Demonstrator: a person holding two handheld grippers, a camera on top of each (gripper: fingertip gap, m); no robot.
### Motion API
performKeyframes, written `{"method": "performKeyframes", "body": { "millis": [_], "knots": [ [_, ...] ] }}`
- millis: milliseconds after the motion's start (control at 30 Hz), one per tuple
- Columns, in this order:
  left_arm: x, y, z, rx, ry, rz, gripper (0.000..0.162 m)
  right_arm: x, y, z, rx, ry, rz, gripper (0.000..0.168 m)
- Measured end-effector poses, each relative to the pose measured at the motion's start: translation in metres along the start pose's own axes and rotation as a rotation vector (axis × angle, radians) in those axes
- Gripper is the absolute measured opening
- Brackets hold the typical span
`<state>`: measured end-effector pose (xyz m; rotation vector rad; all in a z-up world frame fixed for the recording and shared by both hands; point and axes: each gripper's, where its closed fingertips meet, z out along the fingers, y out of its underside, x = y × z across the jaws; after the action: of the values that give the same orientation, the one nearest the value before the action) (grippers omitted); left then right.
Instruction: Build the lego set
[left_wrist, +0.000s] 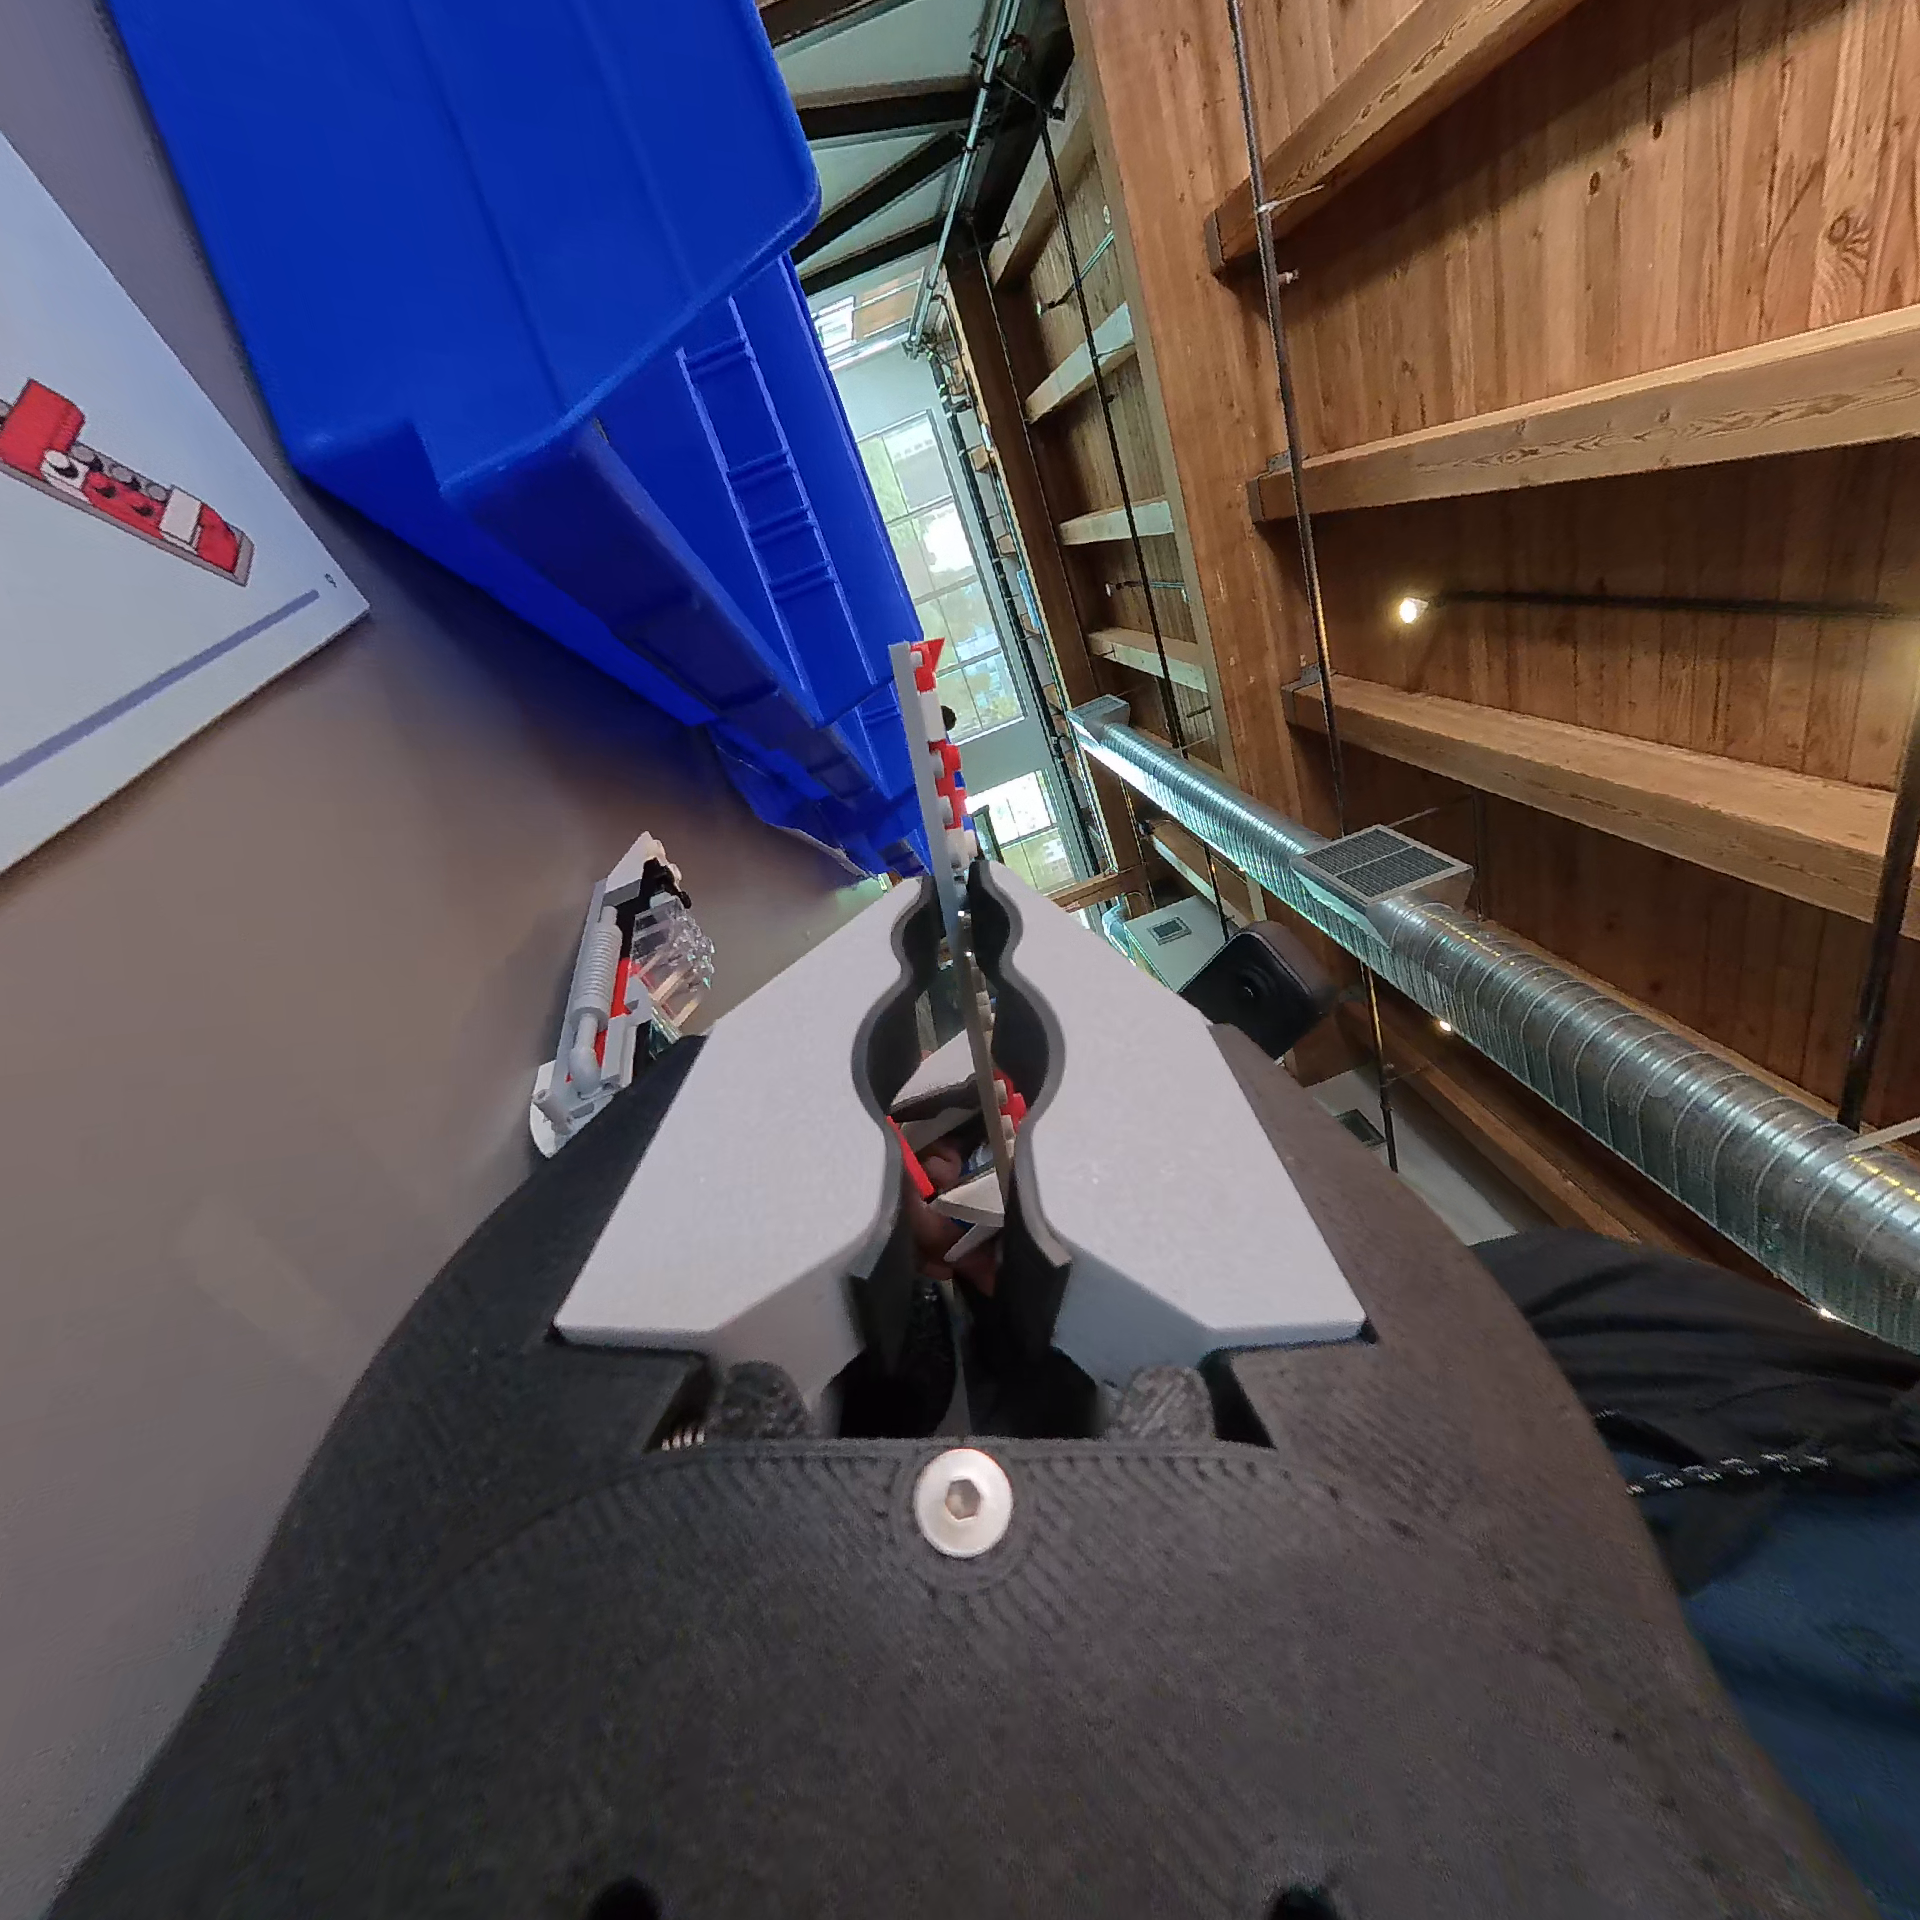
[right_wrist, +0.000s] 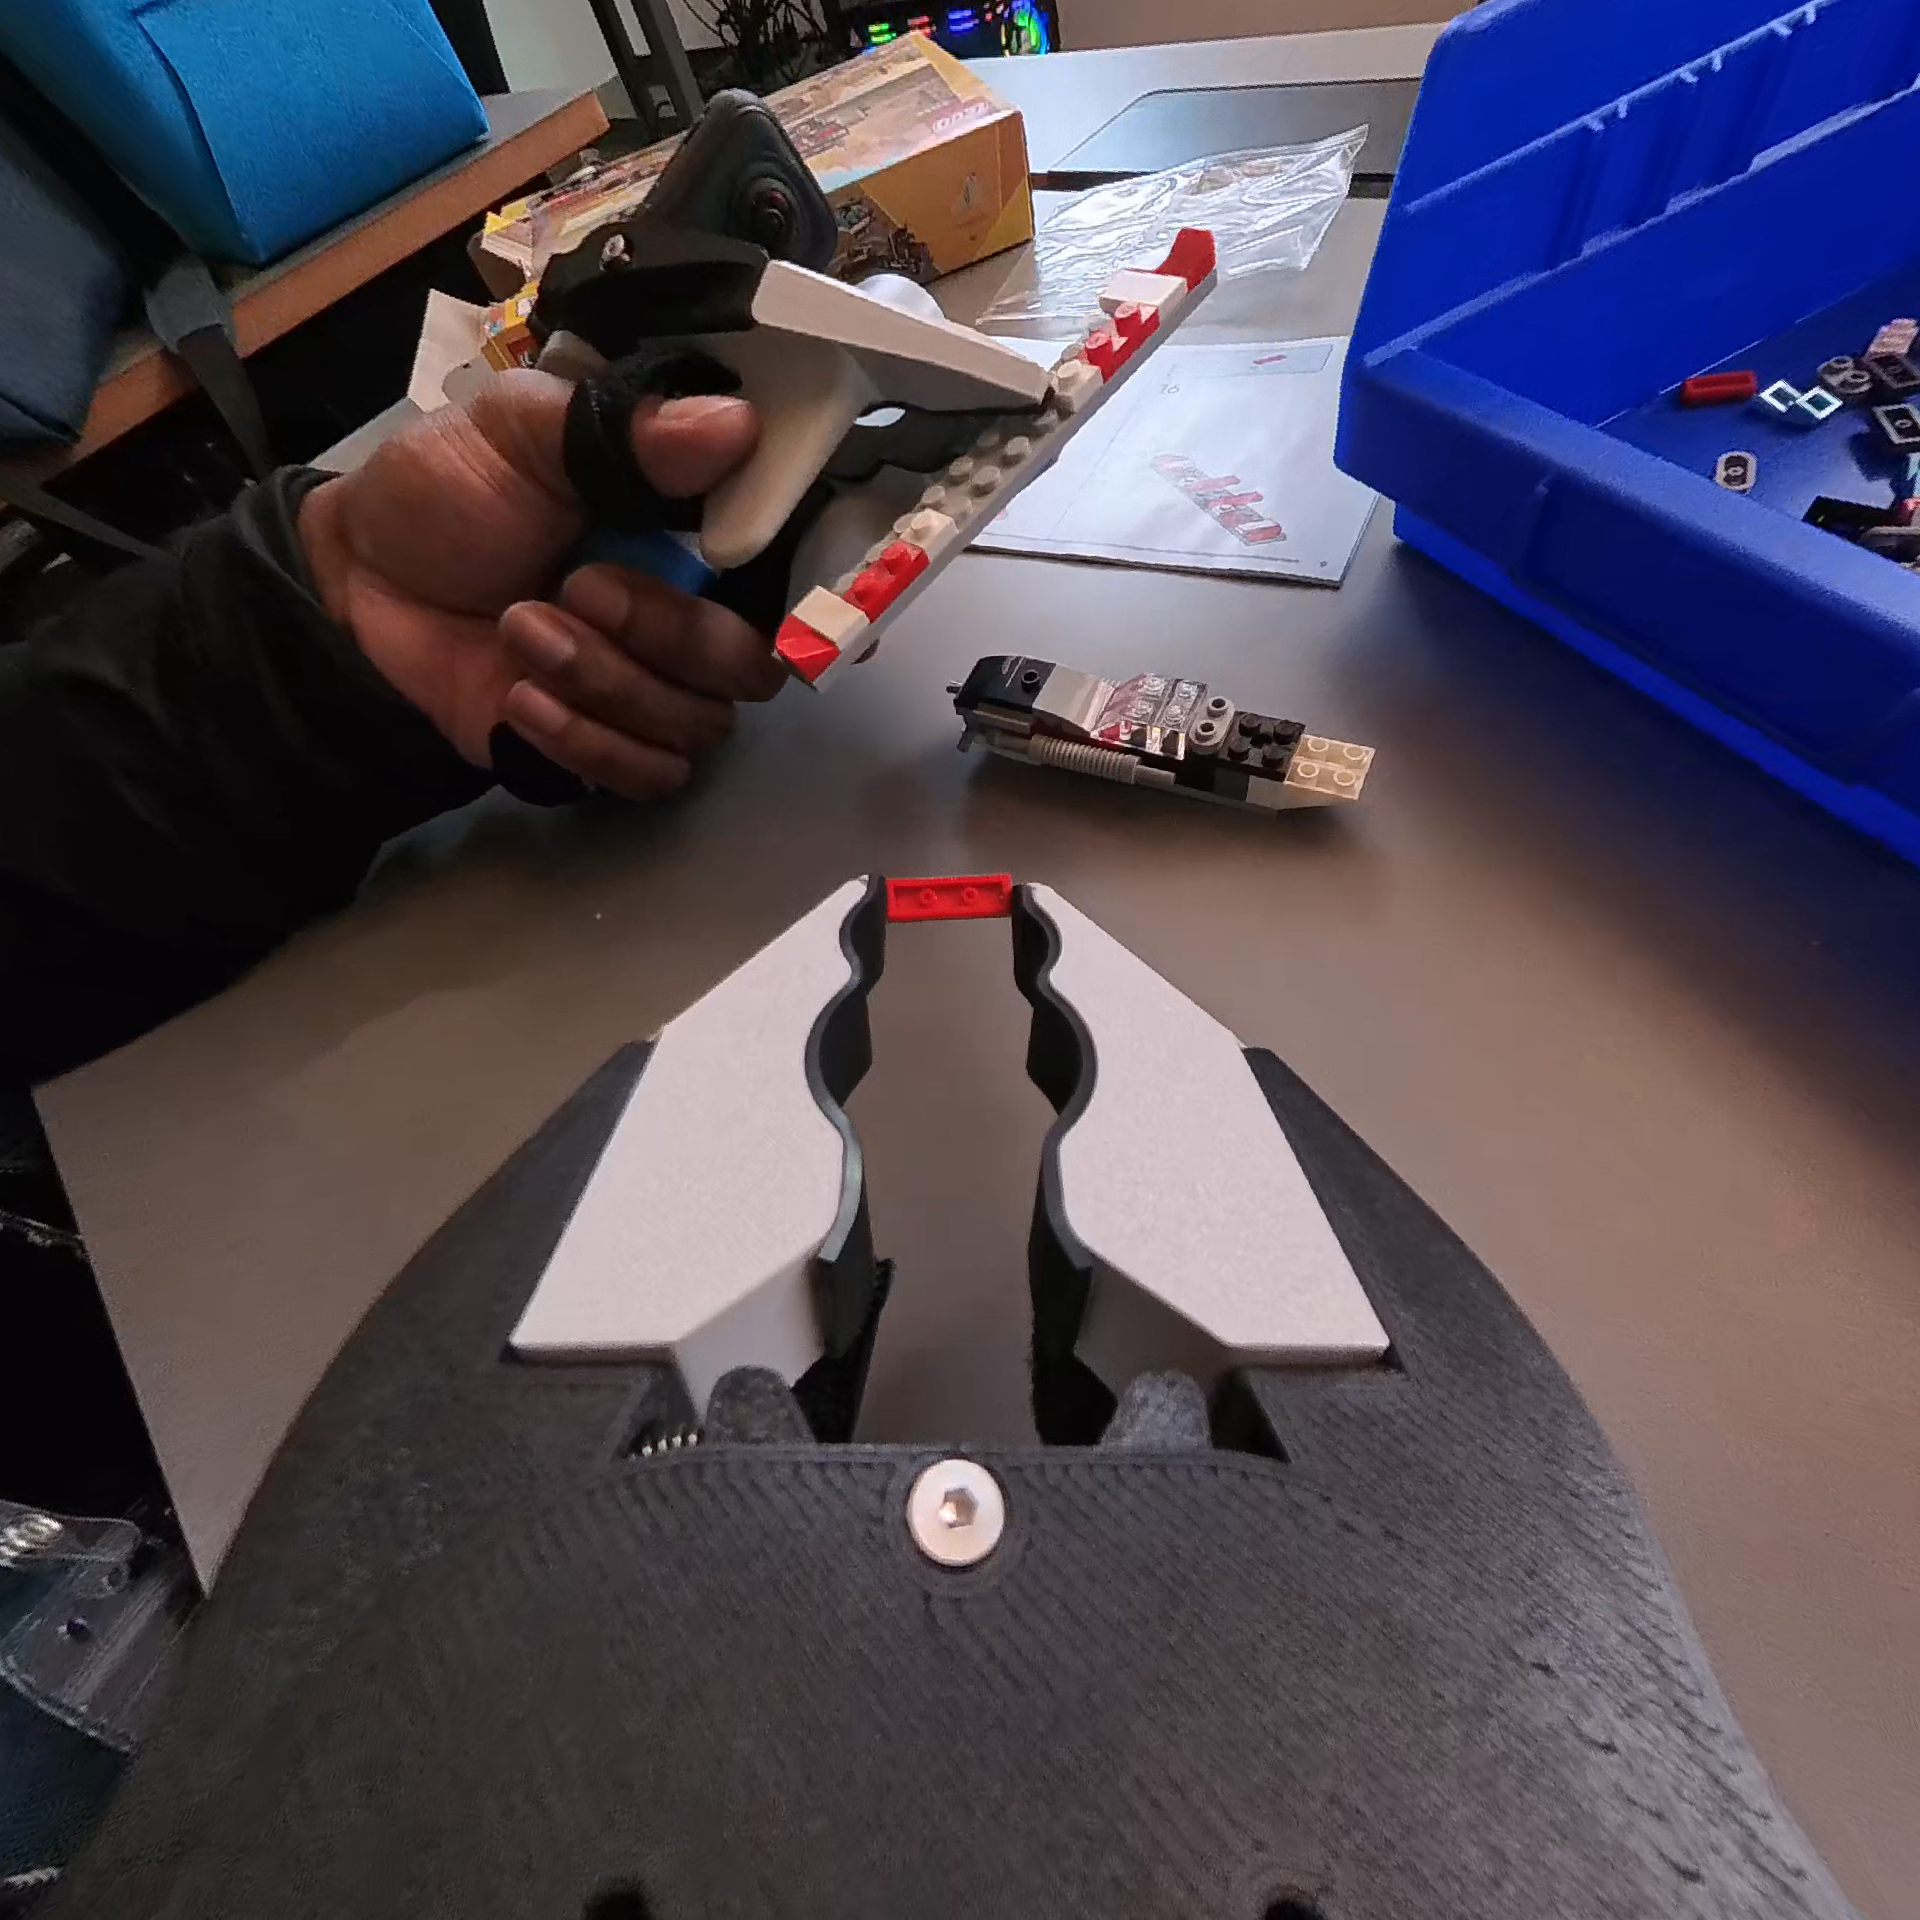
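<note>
My left gripper (left_wrist: 961, 894) is shut on a long grey plate (left_wrist: 925, 758) with red and white bricks on it, held edge-on and tilted up off the table. The right wrist view shows that gripper (right_wrist: 1039, 400) in a hand, with the plate (right_wrist: 987, 478) slanting above the table. My right gripper (right_wrist: 948, 896) is shut on a small red plate (right_wrist: 948, 898), held crosswise between its fingertips, low over the table. A black, white and clear sub-assembly (right_wrist: 1164, 743) lies on the table ahead; it also shows in the left wrist view (left_wrist: 623, 982).
A blue parts bin (right_wrist: 1558, 436) with several loose pieces stands at the right; blue bins (left_wrist: 499, 312) fill the left wrist view. An instruction sheet (right_wrist: 1195, 488) lies behind the build, also seen in the left wrist view (left_wrist: 135, 582). A yellow box (right_wrist: 914, 177) and plastic bag (right_wrist: 1216, 218) sit farther back. There is about 9 centimetres between the tips of the two grippers.
</note>
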<state>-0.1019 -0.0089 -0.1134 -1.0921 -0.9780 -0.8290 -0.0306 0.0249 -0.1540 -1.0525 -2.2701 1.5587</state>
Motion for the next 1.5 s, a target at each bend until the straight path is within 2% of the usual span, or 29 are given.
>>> {"method": "performKeyframes", "body": {
  "millis": [33,767,1100,1367,1500],
  "knots": [
    [0.0,0.0,0.0,0.0,-0.002,0.001,0.005,0.0,0.0,0.0,-0.002,0.001,0.0,0.023],
    [-0.001,0.0,-0.001,0.0,-0.008,0.001,0.005,-0.006,0.007,0.003,-0.044,-0.055,0.018,0.024],
    [-0.001,0.0,0.0,-0.002,-0.01,0.005,0.005,-0.008,0.011,0.004,-0.074,-0.065,0.016,0.032],
    [-0.002,0.0,0.0,-0.001,-0.015,0.008,0.005,-0.006,0.027,0.013,-0.19,-0.01,-0.011,0.033],
    [-0.002,0.0,0.0,0.0,-0.016,0.007,0.005,-0.006,0.038,0.019,-0.273,0.043,-0.091,0.043]
  ]
}}
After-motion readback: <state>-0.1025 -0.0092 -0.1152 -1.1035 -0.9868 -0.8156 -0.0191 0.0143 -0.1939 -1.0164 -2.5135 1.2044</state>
